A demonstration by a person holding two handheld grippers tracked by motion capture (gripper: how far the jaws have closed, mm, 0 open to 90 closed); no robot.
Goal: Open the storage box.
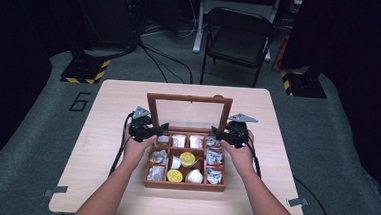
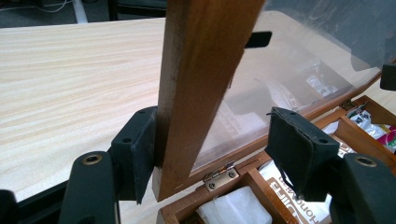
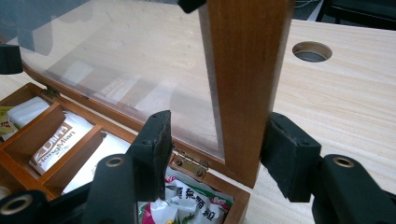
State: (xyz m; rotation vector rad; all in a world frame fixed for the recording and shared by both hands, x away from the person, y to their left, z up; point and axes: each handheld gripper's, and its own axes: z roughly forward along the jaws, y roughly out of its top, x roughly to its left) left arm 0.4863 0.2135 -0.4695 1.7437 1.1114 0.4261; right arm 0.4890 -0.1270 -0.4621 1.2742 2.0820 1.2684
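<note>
The lid stands upright at the box's back edge. Left tool and right tool each straddle a side rail, jaws apart, unclamped. Move both evenly so the hinges don't twist.

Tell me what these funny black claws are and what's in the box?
A person sits at a table and holds a gripper, a black two-jaw tool, in each hand. One picture looks down from above; the other two come from small cameras riding on the grippers. On the table stands a wooden box full of little compartments with tea bags, packets and small cups. Its lid, a wooden frame with a clear pane, stands up open. The left gripper has the lid's side bar between its jaws, one pad touching the wood, the other apart. The right gripper straddles the opposite bar, its jaws not squeezing.
</note>
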